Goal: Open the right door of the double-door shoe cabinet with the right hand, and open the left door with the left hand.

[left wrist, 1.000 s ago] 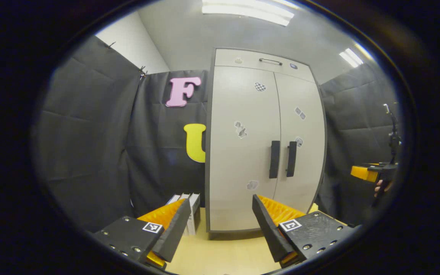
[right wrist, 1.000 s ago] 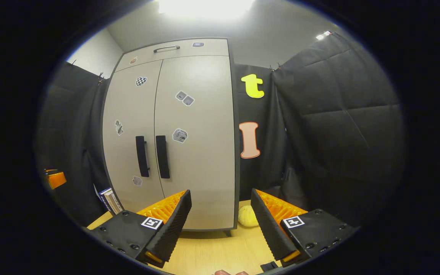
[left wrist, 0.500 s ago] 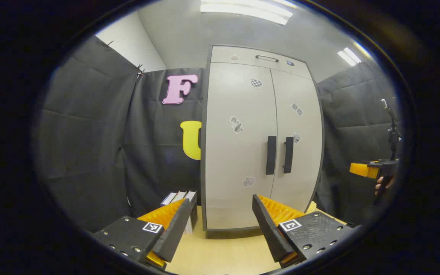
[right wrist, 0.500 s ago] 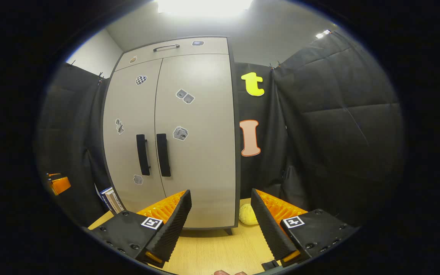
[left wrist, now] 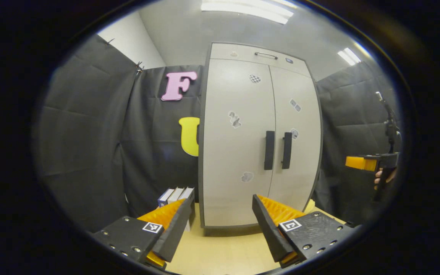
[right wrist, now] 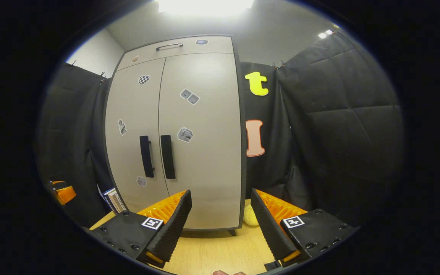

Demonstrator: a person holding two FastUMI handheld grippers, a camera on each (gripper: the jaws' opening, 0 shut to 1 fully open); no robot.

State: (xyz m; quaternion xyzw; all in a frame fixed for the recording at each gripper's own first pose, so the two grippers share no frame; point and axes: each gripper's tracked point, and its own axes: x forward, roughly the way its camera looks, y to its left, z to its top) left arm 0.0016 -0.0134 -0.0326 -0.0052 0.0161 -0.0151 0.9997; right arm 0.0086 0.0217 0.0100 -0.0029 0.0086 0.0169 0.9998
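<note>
A pale grey double-door shoe cabinet (left wrist: 239, 152) (right wrist: 201, 152) stands on a light wooden top, both doors closed. Two black vertical handles sit side by side at the middle seam: the left door's handle (left wrist: 269, 150) (right wrist: 146, 156) and the right door's handle (left wrist: 287, 150) (right wrist: 167, 156). My left gripper (left wrist: 220, 214) is open, held well in front of the cabinet's lower part, touching nothing. My right gripper (right wrist: 220, 208) is also open, in front of the right door's bottom, empty. In the left gripper view the right gripper (left wrist: 369, 163) shows far right, in a person's hand.
Several books (left wrist: 176, 195) (right wrist: 112, 198) stand left of the cabinet. A yellowish round object (right wrist: 249, 219) lies at the cabinet's right foot. A drawer with a thin handle (left wrist: 265, 55) tops the cabinet. Black cloth walls close in both sides. The wooden top (left wrist: 224, 252) spreads in front.
In the left gripper view the cabinet has slid slightly left and up; in the right gripper view it has shifted a little right. Both grippers stay open and the doors stay closed.
</note>
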